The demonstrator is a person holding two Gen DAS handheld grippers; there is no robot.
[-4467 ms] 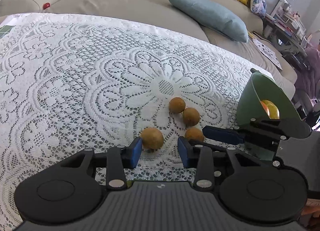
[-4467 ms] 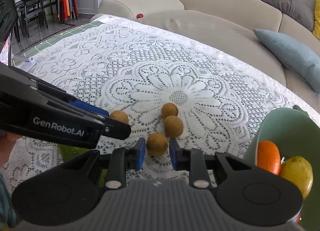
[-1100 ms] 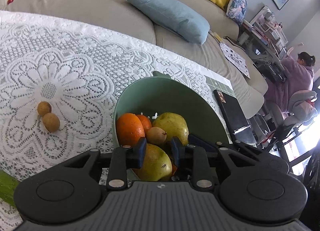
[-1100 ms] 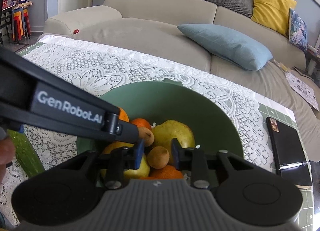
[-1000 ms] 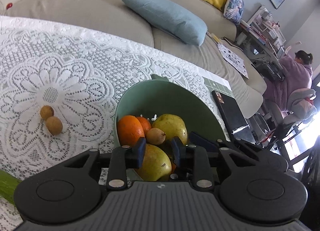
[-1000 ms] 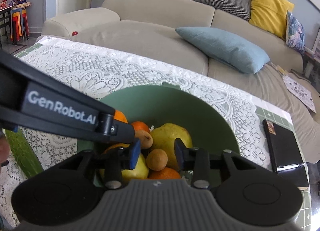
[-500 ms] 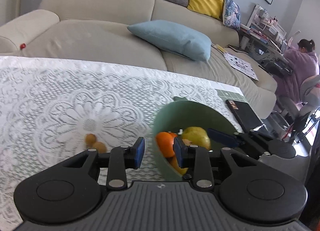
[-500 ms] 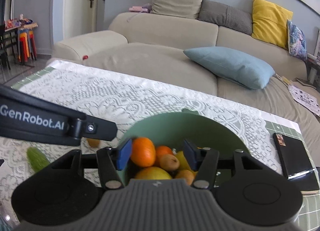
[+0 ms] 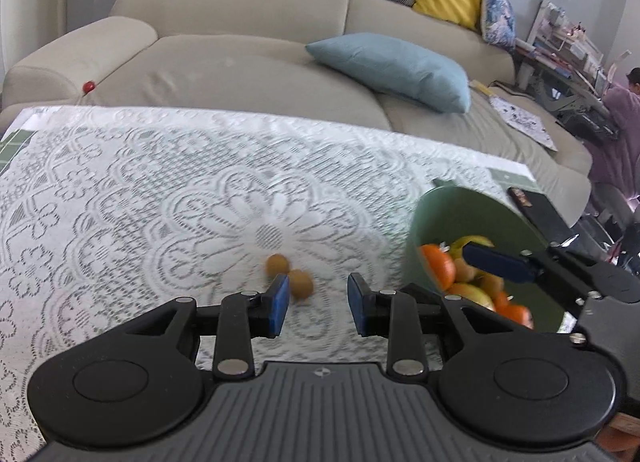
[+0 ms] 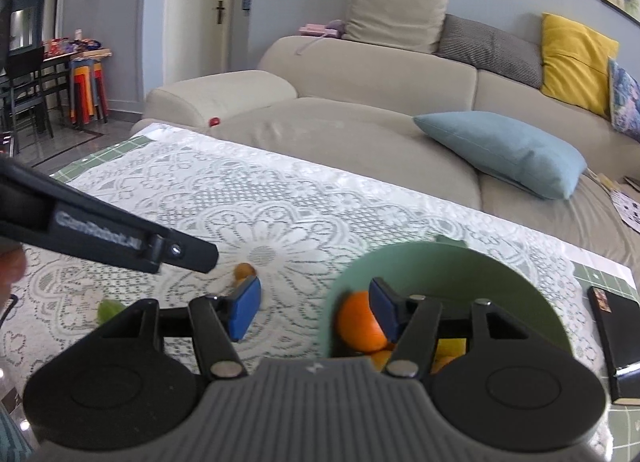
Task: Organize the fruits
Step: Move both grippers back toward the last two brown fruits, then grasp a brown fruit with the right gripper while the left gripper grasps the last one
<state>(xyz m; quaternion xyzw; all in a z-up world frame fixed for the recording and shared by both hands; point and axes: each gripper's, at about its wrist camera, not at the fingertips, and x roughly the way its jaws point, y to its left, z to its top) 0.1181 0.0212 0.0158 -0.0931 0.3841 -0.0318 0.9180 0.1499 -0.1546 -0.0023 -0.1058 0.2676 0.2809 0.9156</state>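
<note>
Left claw (image 9: 316, 304): narrow gap, nothing between its pads, hanging over the lace cloth (image 9: 140, 198) left of the green bowl (image 9: 480, 214).

Right claw (image 10: 316, 308): pads well apart and bare, at the bowl's near-left rim; it has just been opening.

Two small brown fruits (image 9: 290, 274): touching each other on the cloth, left of the bowl, just beyond my left claw's left pad.

Bowl: oranges (image 9: 438, 266) and yellow fruit already inside.

Method, as I judge it: I widen the left claw first, straddle the nearer fruit alone, close gently so it cannot roll, and keep the right claw clear of the bowl.
</note>
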